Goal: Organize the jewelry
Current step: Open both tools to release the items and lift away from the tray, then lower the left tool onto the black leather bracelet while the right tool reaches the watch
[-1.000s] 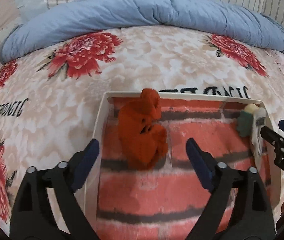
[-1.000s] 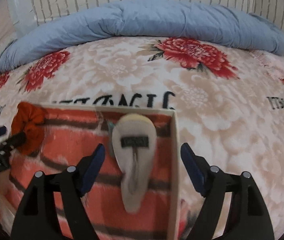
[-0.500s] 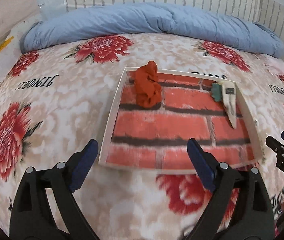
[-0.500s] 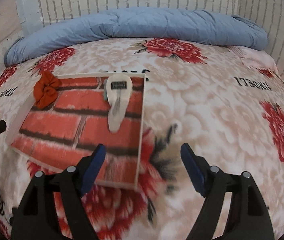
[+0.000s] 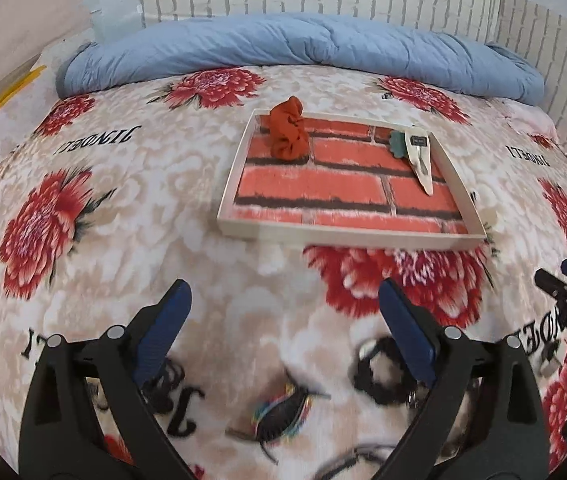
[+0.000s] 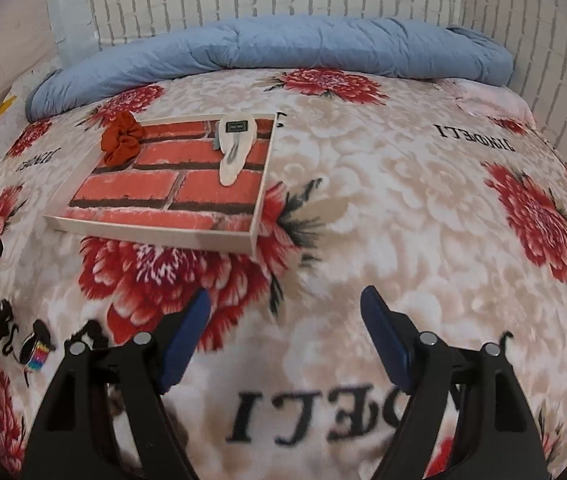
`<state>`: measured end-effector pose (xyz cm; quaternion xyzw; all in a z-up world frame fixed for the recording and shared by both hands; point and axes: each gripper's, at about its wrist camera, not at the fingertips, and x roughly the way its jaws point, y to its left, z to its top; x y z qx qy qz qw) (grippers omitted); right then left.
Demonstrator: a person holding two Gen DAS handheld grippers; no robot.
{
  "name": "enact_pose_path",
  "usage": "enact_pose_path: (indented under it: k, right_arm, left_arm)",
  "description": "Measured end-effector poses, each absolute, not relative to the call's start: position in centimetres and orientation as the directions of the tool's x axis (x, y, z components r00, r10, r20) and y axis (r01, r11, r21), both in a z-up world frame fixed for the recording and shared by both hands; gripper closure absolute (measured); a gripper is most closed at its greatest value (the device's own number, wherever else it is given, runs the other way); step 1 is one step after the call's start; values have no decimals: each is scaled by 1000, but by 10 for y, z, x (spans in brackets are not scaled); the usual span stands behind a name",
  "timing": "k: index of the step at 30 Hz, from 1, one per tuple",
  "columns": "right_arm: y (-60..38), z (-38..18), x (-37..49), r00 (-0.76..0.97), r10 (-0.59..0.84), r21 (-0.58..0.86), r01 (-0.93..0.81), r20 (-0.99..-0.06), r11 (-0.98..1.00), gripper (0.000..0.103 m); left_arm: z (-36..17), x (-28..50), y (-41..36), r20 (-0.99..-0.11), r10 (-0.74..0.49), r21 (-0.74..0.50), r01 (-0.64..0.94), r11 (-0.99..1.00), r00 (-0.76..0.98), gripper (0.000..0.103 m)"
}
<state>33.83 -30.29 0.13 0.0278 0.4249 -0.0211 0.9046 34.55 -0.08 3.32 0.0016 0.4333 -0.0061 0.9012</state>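
Both the left hand-held gripper [image 5: 283,320] and right hand-held gripper [image 6: 285,312] stand wide and empty above the floral bed blanket [image 6: 403,200]. The shallow white brick-lined tray [image 5: 347,238] holds an orange fabric scrunchie [image 5: 288,130] and a cream clip card [image 5: 419,156]. Loose pieces lie near the left jaws: a multicoloured elastic band bundle [image 5: 281,412] and a black beaded ring [image 5: 379,372]. Judged light, limp, snag-prone; pinch across the bundle's middle.

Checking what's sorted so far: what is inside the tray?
The tray holds an orange scrunchie and a white clip overlapping a teal piece, which it partly covers. Anything under the scrunchie is hidden.
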Motion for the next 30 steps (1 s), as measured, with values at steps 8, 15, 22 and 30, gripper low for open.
enact_pose_path:
  k: [8,15,22,30]
  right_arm:
    - [-328,5,298,670,-1,89,101,-742,991,27]
    - [-345,5,265,703,-1,96,98,-711,990,27]
    - [-356,-13,237,722,-67,35,126,-688,991,27]
    - [-368,-19,213,756,-112,16,160,-645,987,27]
  left_arm:
    - [35,293,4,-751,-1,1,2,1000,660,9]
    - [30,252,0,-707,-4,13,18,1000,707,7]
    - [18,219,-8,-685,-50,-13,57,998,727,5]
    - [-1,202,-16,-676,-41,43,96,994,735,5]
